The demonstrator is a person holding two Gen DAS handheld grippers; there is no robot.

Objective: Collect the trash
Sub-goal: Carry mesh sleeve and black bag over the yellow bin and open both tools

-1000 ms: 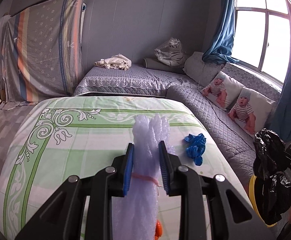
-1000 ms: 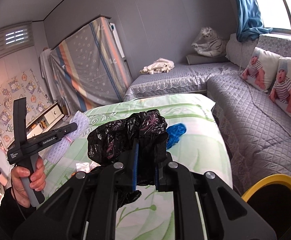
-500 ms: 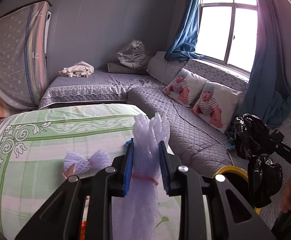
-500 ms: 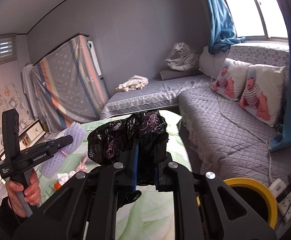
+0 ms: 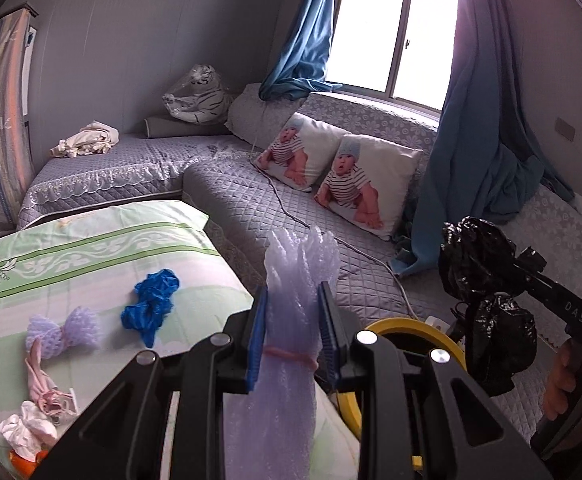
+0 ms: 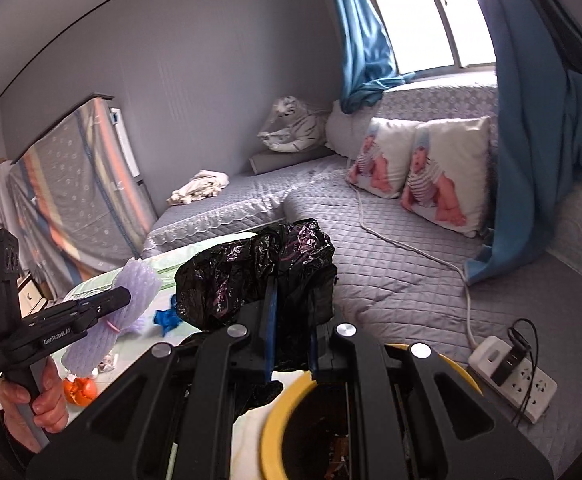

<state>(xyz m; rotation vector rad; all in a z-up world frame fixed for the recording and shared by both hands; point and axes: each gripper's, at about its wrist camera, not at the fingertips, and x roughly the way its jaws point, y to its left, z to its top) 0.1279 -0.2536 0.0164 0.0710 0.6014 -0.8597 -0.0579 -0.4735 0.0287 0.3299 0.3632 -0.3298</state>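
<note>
**Both Loads Held Near the Yellow Bin**

A yellow-rimmed bin (image 6: 279, 432) stands on the floor between the green bedspread (image 5: 91, 256) and a grey quilted couch (image 6: 391, 272). The right gripper (image 6: 291, 320), clamped on a crumpled black bag (image 6: 251, 276), hangs just above the bin's near rim and looks closer to dropping. The left gripper (image 5: 293, 336) pinches a lilac foam net (image 5: 291, 360), its long axis running along the fingers, bin just right. A blue glove (image 5: 151, 308) and a foam bow (image 5: 65, 332) lie on the bedspread.

Right gripper (image 6: 291, 340) clamps a crumpled black bag (image 6: 251, 276) above yellow-rimmed bin (image 6: 275, 420)
</note>
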